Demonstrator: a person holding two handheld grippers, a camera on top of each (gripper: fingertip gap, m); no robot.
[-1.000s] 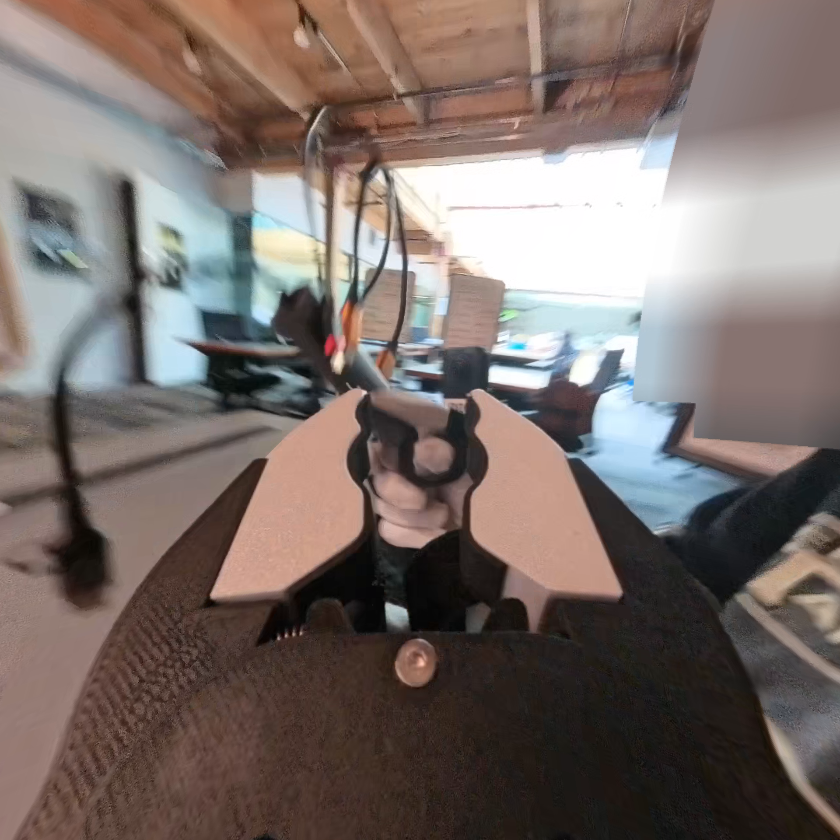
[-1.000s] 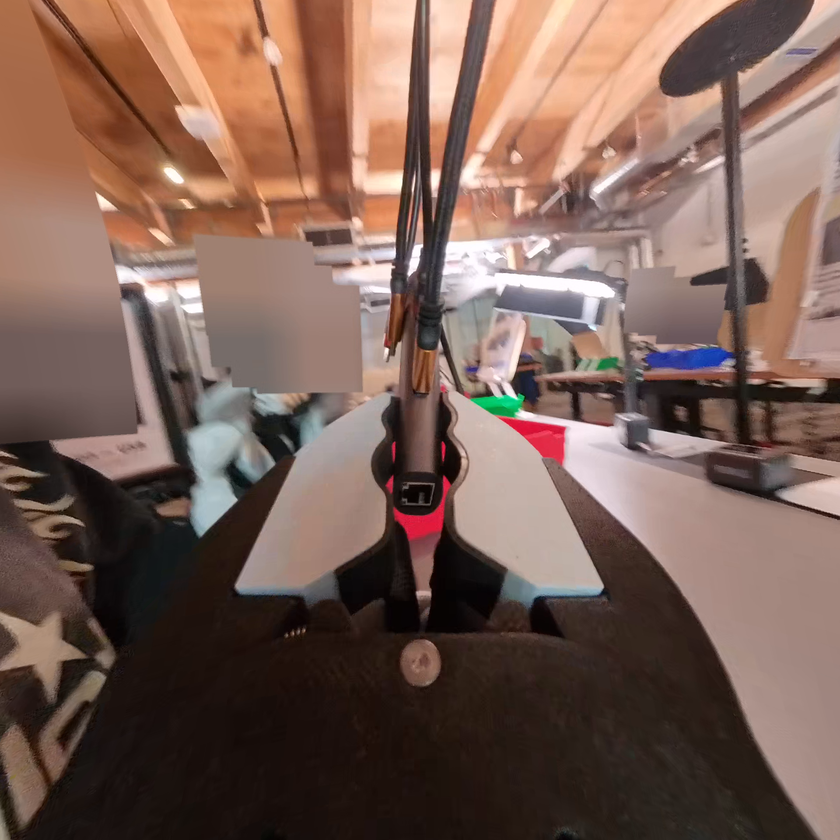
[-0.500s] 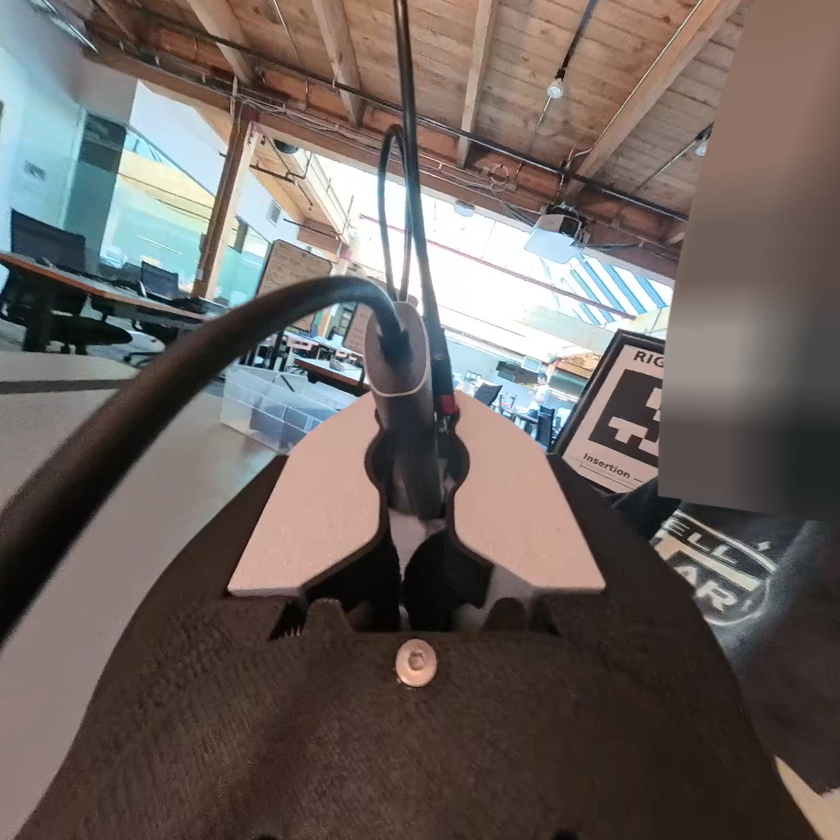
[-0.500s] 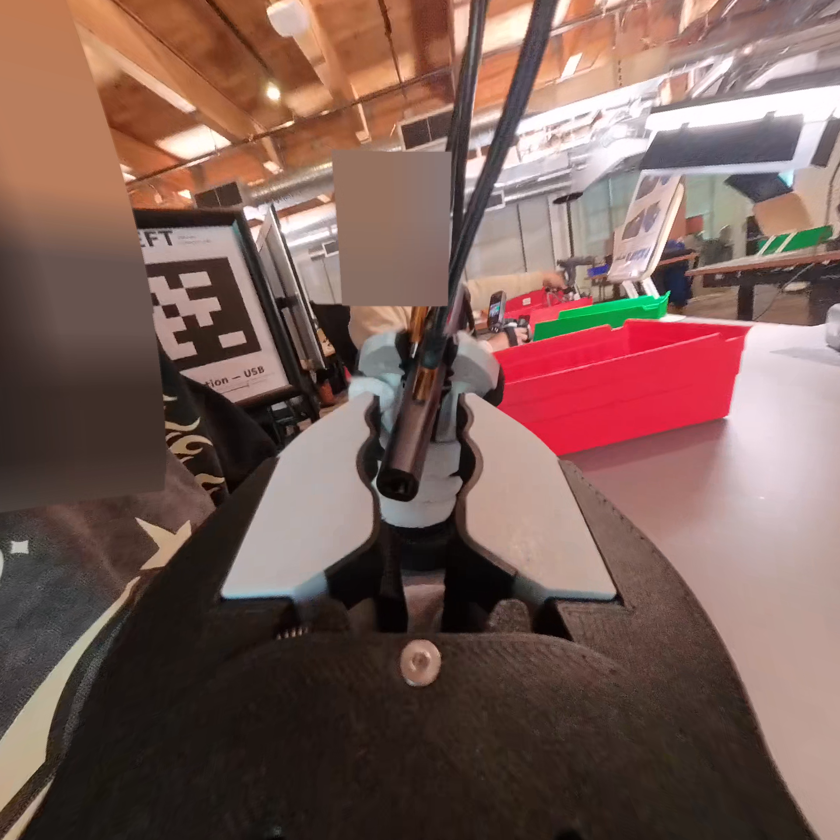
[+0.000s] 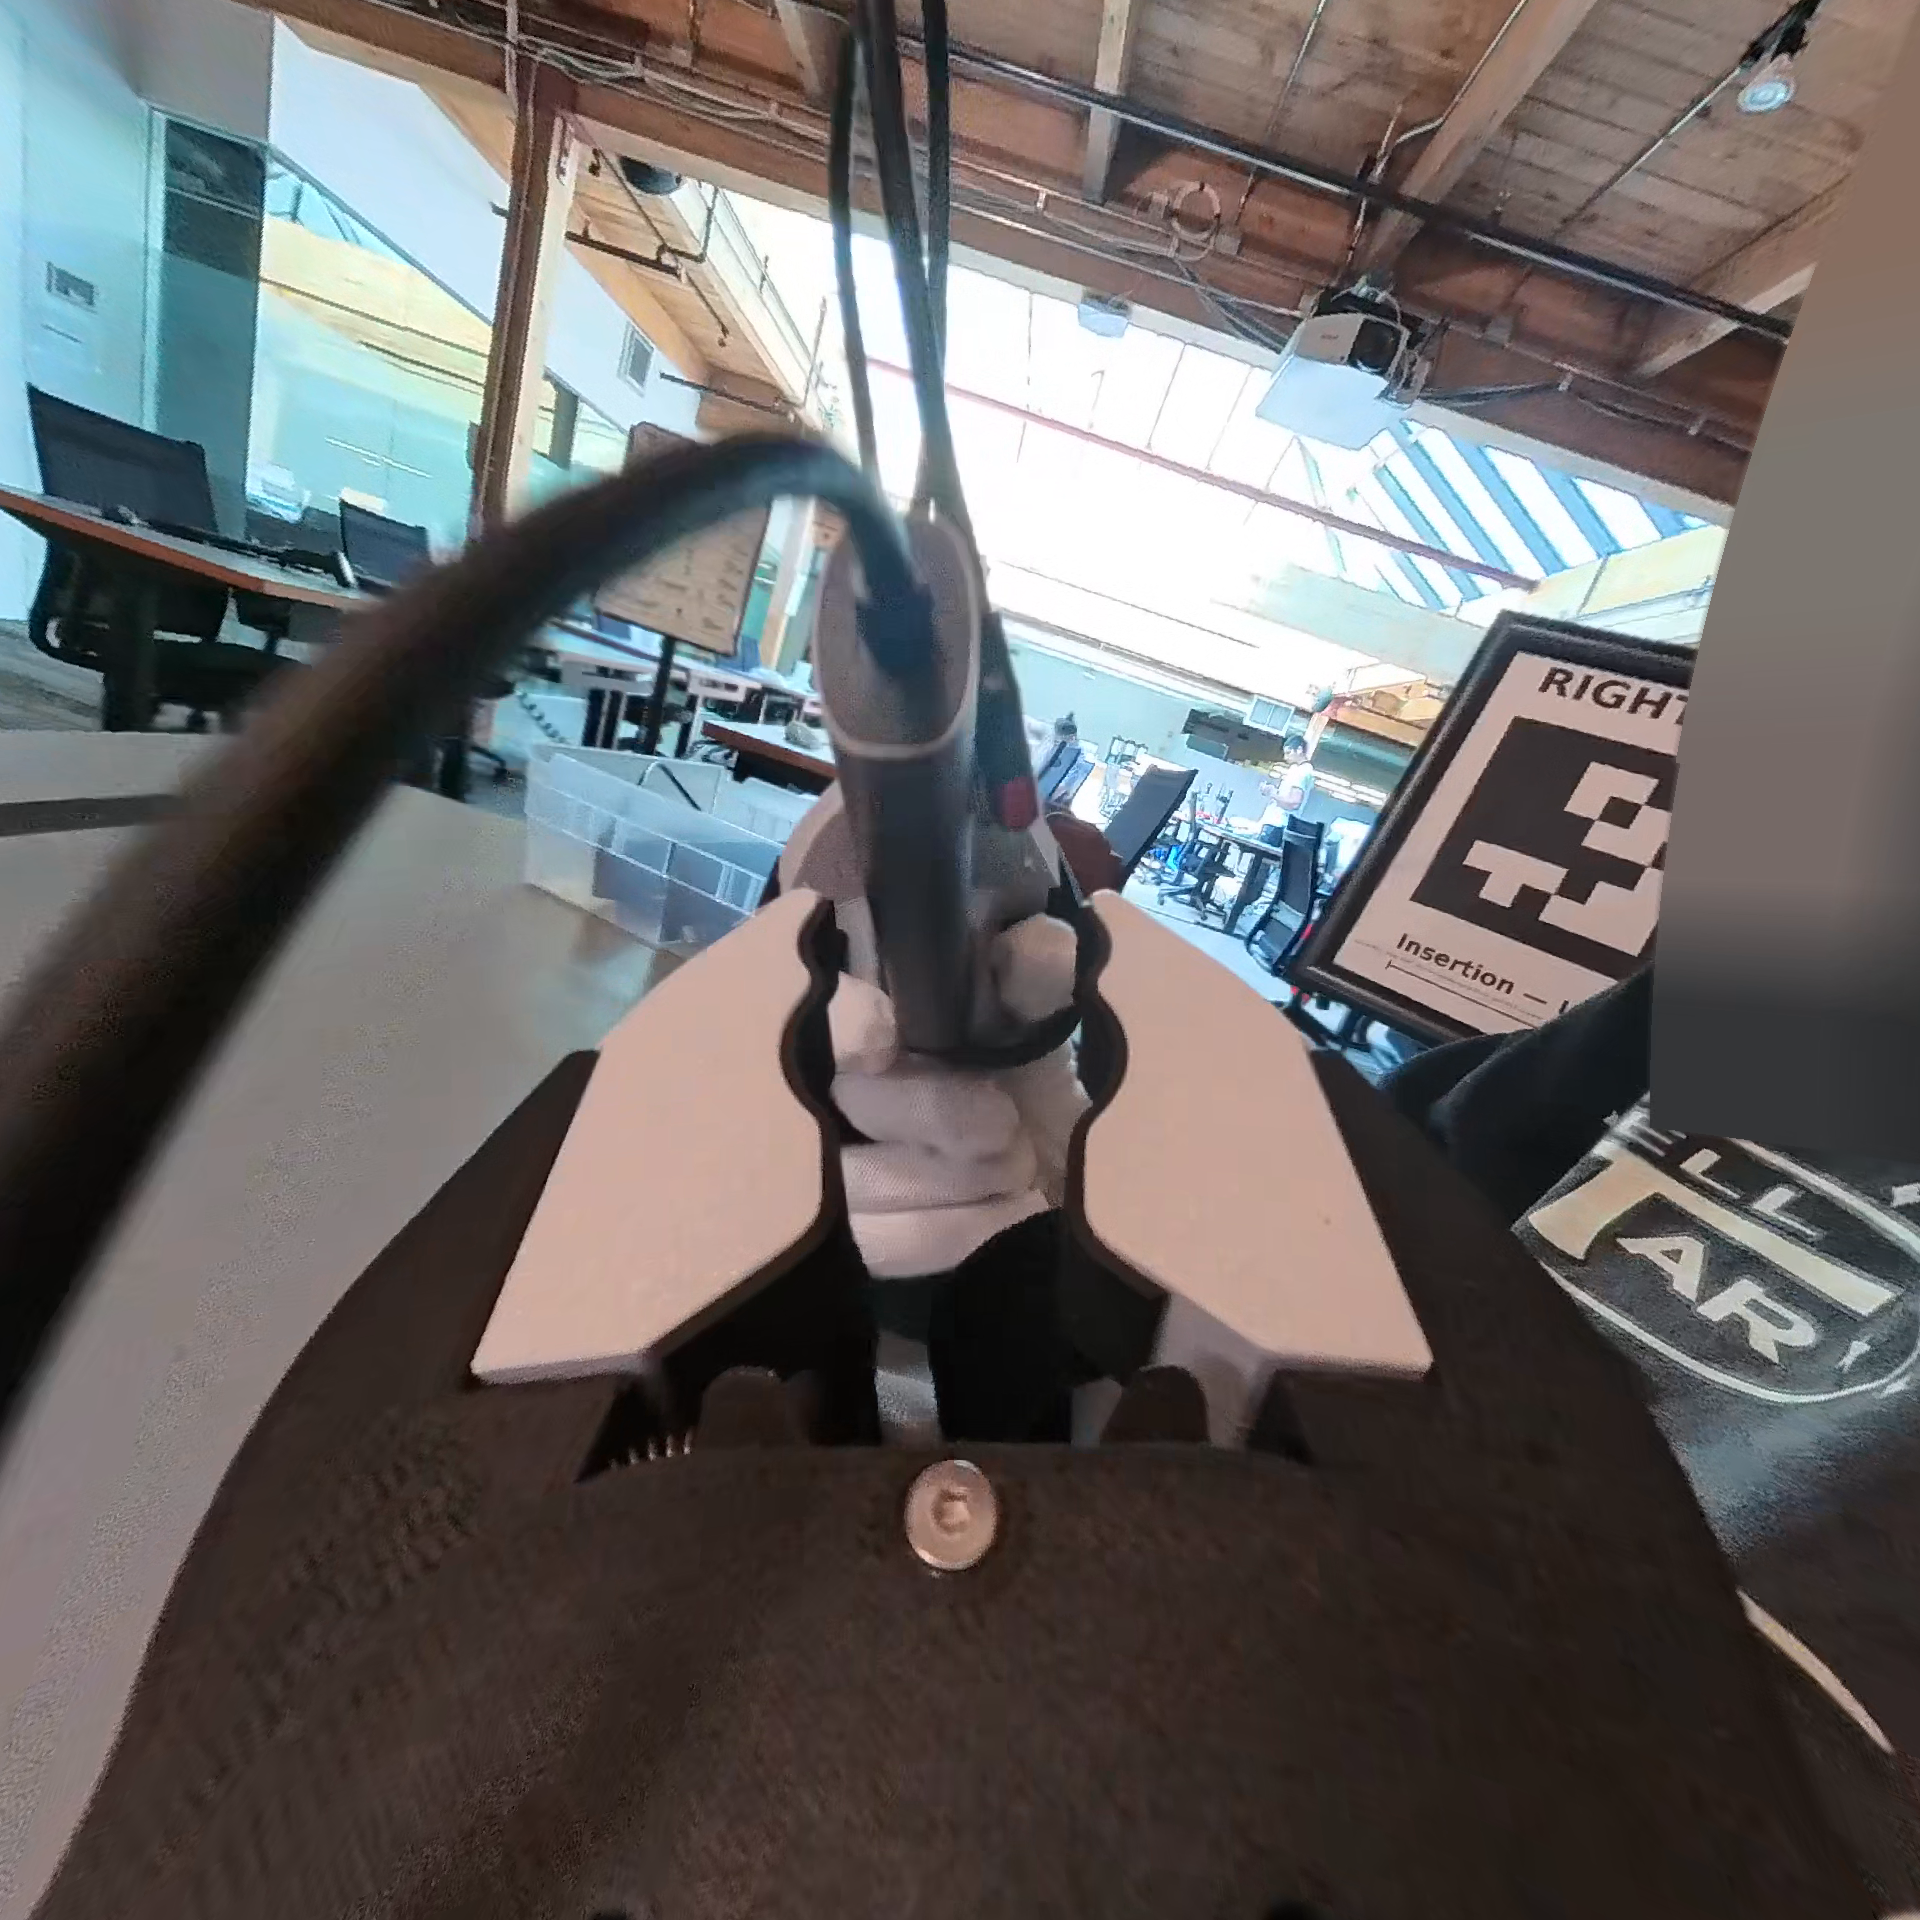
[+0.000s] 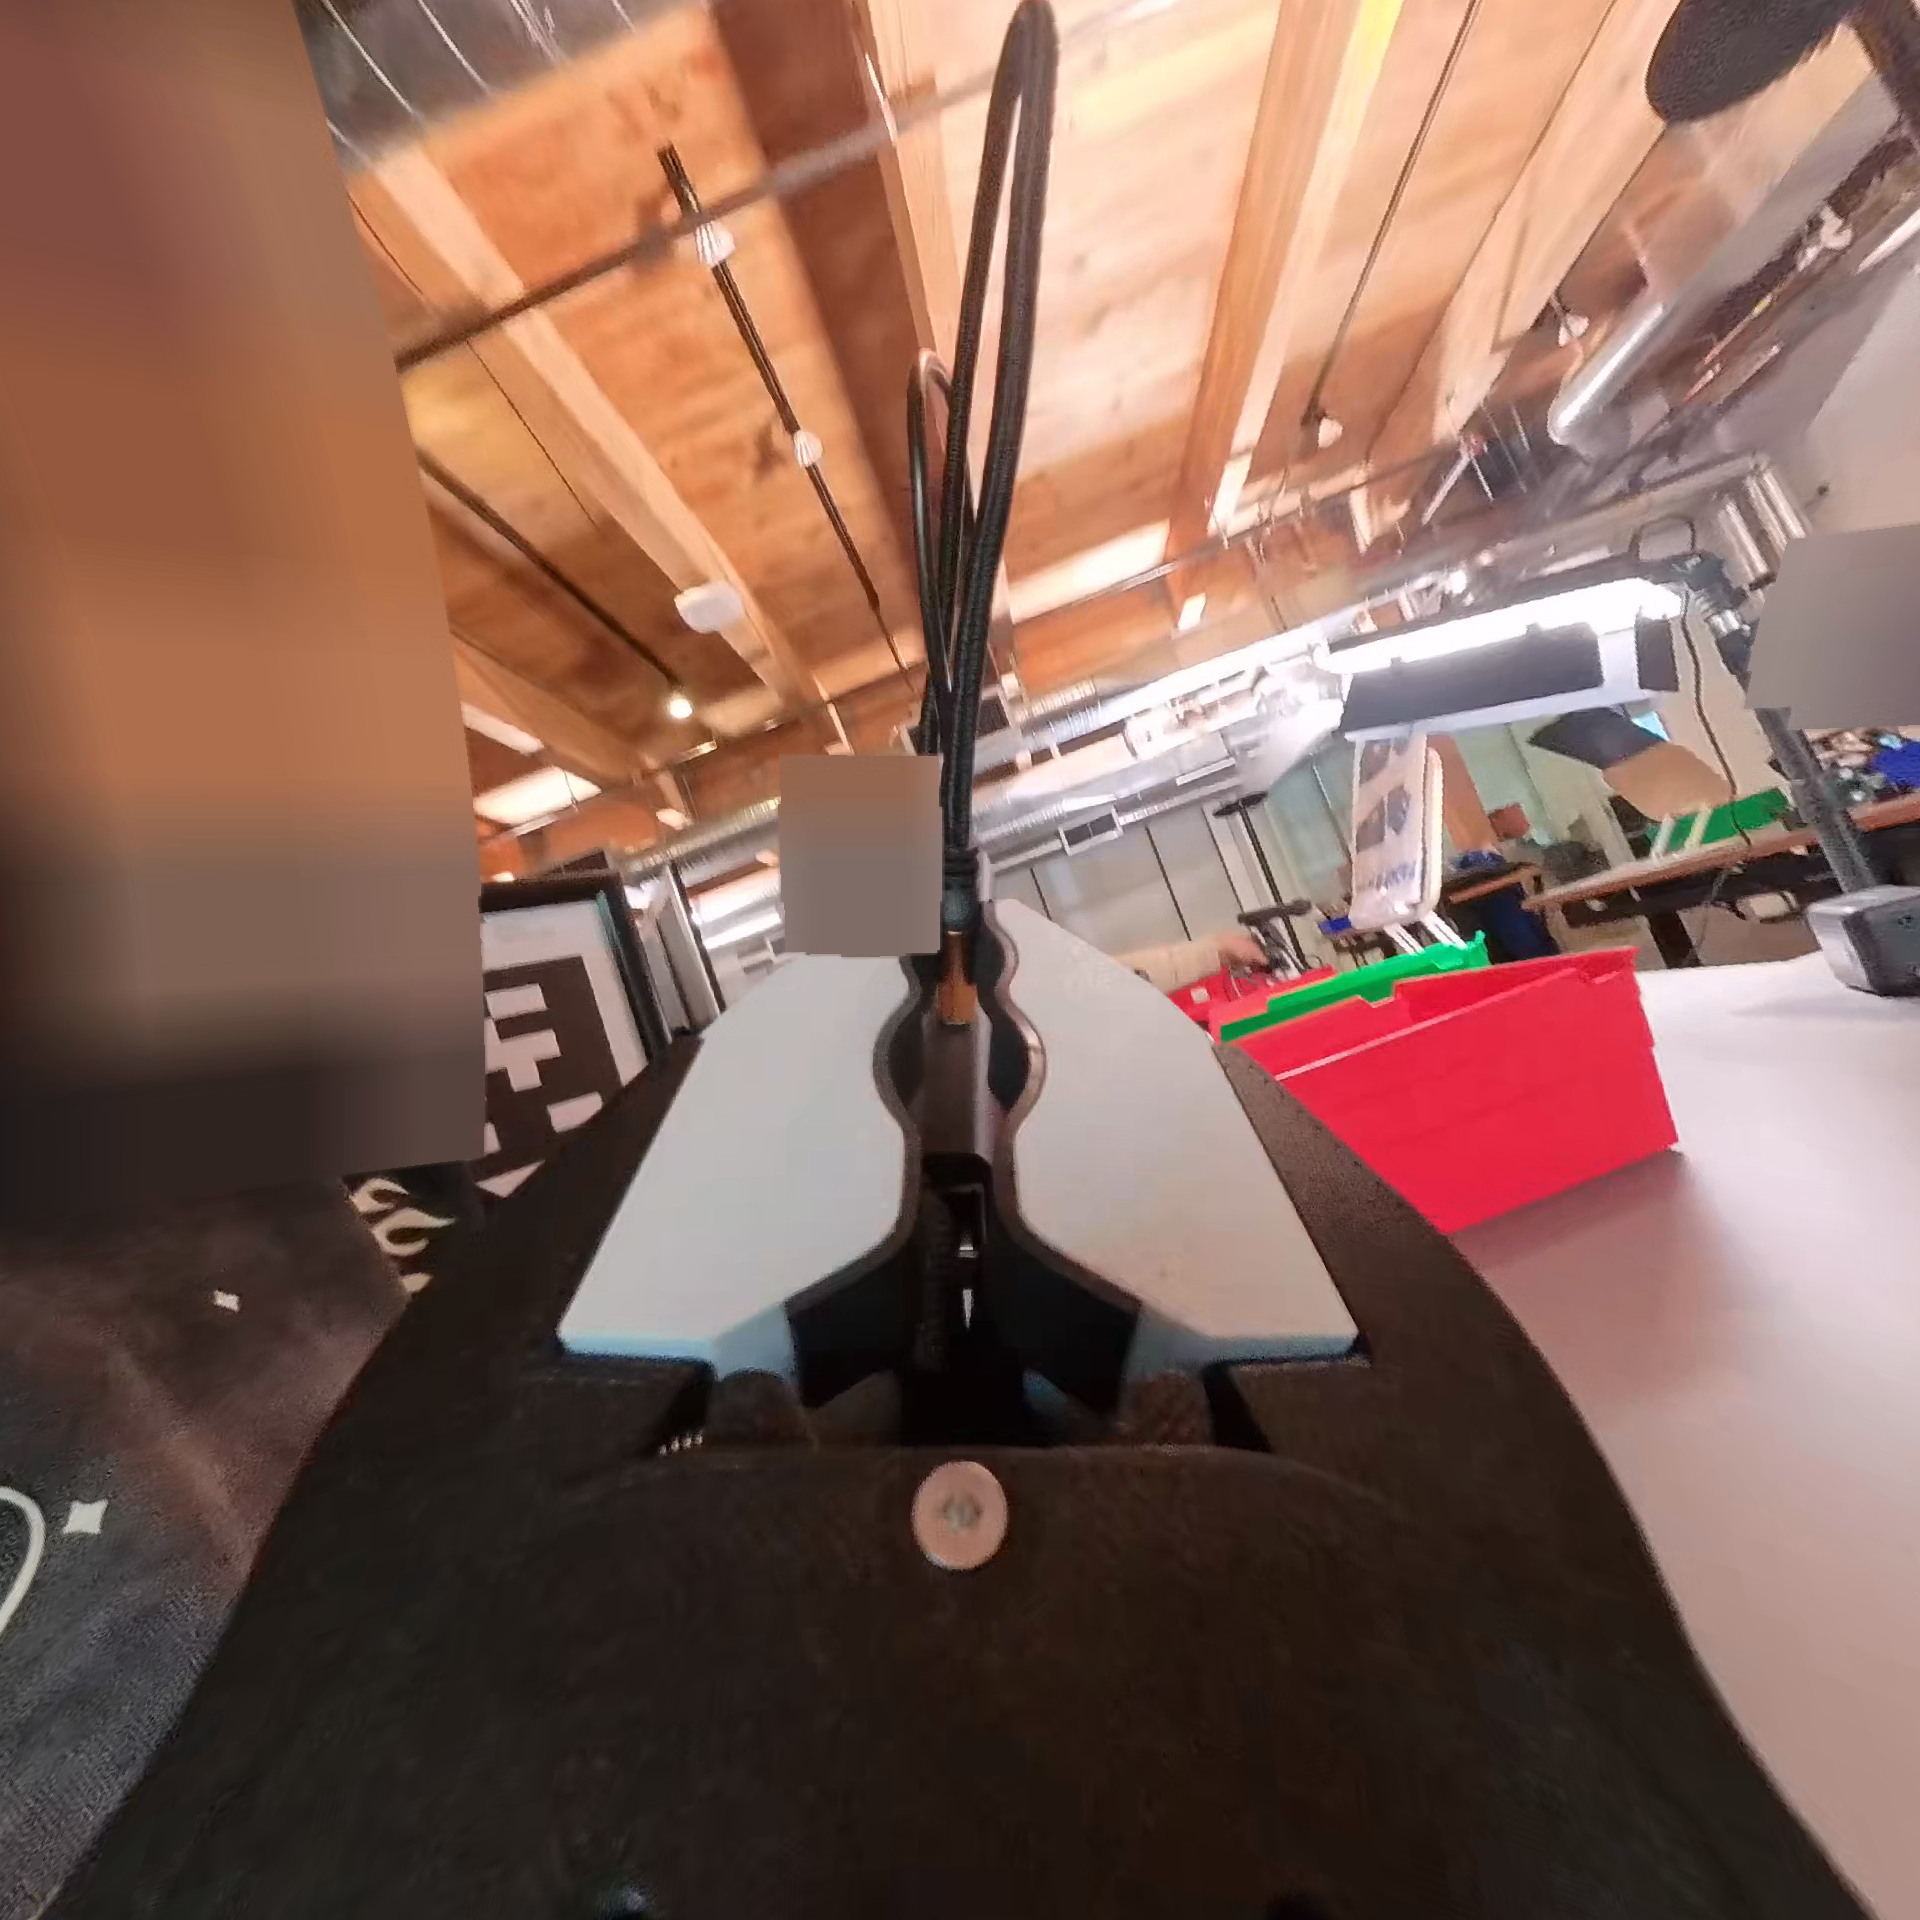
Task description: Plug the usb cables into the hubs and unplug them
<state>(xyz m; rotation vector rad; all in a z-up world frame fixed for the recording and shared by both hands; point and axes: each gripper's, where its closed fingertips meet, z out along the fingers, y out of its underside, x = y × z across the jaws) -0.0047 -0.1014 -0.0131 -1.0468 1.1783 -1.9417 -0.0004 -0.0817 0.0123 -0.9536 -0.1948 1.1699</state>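
Apparently the plugging half was largely done and the unplugging half not yet begun. The right gripper (image 6: 958, 935) was clamped tight on the slim dark hub (image 6: 951, 1101), holding it upright in the air, off the grey table (image 6: 1714, 1351). A copper-collared plug (image 6: 956, 982) sat seated in the hub's top edge, and its thin black cables (image 6: 987, 416) looped up toward 12 o'clock.

In the left wrist view the same hub stood at the centre, rising toward 12 o'clock. The right gripper's pale fingertips (image 5: 935, 1164) pinched its lower end. The left gripper (image 5: 951, 904) had its jaws standing apart, wider than the hub, gripping nothing; the hub lay between or just beyond its tips, and I could not tell which. A thick black cable (image 5: 416, 665) left the hub's top end and arched away toward 9 o'clock. A red-marked plug (image 5: 1013, 800) sat against the hub's edge at 1 o'clock.

Judging from this, at least two or three cables were seated. How many ports remained free was hidden. Left to do: the free gripper had to close on a plug and pull it straight out, then repeat for the others.

A red bin (image 6: 1455, 1091) rested on the table at 3 o'clock.
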